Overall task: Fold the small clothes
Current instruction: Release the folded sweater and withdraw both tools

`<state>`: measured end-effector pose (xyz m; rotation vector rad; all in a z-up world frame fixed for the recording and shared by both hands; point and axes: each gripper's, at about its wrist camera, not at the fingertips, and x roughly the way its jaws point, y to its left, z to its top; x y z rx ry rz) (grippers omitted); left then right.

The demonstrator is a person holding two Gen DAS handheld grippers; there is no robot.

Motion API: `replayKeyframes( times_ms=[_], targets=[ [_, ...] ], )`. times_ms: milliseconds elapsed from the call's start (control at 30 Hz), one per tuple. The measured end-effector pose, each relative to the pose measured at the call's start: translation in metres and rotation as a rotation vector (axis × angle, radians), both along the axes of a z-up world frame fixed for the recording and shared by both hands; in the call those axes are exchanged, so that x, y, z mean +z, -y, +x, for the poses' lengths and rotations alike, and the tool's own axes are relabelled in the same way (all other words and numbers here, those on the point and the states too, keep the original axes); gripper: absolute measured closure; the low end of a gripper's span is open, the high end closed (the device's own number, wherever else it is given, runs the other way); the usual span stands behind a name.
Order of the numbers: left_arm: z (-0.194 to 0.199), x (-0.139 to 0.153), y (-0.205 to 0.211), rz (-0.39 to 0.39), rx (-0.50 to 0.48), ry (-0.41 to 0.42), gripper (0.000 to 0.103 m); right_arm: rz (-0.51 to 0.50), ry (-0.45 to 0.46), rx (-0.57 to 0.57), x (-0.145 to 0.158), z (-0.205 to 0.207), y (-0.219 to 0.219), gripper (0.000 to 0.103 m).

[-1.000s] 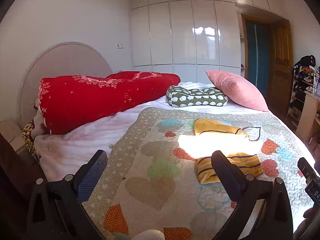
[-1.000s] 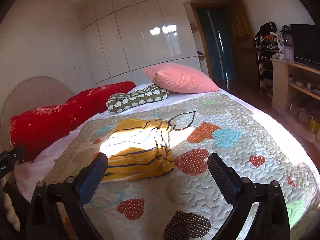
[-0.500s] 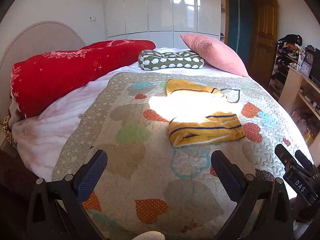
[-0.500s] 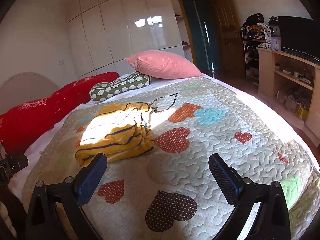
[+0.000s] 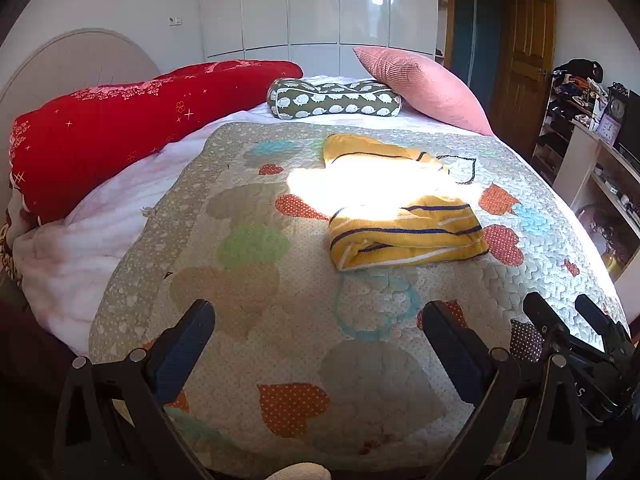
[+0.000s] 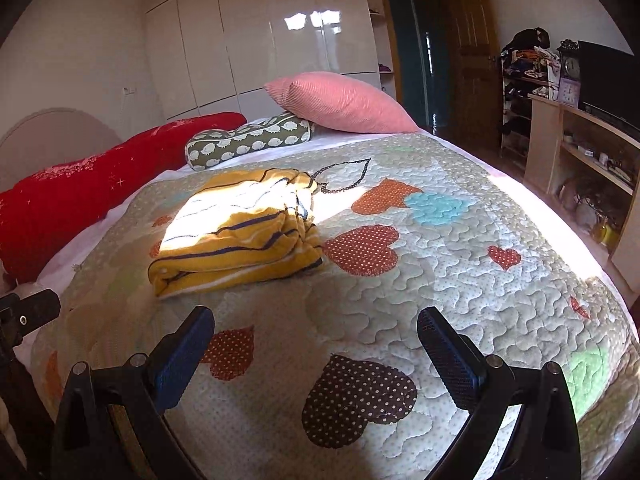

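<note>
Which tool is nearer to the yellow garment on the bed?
Hard to tell. The left tool sits before the garment, slightly to its left; the right tool sits before it, to its right. Both are apart.

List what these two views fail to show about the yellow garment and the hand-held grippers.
- Yellow garment: the middle is washed out by sun glare in both views, so its stripes and folds there are lost; what kind of garment it is stays unclear.
- Garment's underside: hidden against the quilt.
- Right hand-held gripper and left hand-held gripper: open, but the hands holding them are cut off by the bottom edge.
</note>
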<state>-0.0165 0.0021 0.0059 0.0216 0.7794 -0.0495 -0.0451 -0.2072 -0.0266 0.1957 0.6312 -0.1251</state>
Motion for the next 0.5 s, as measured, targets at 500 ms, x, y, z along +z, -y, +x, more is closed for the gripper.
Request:
replayKeyframes(
  times_ms=[500],
  targets=[
    [0.003, -0.012, 0.003, -0.029, -0.028, -0.046, 0.000, -0.005, -0.048, 0.015, -0.011, 0.006, -0.006, 0.000]
  ],
)
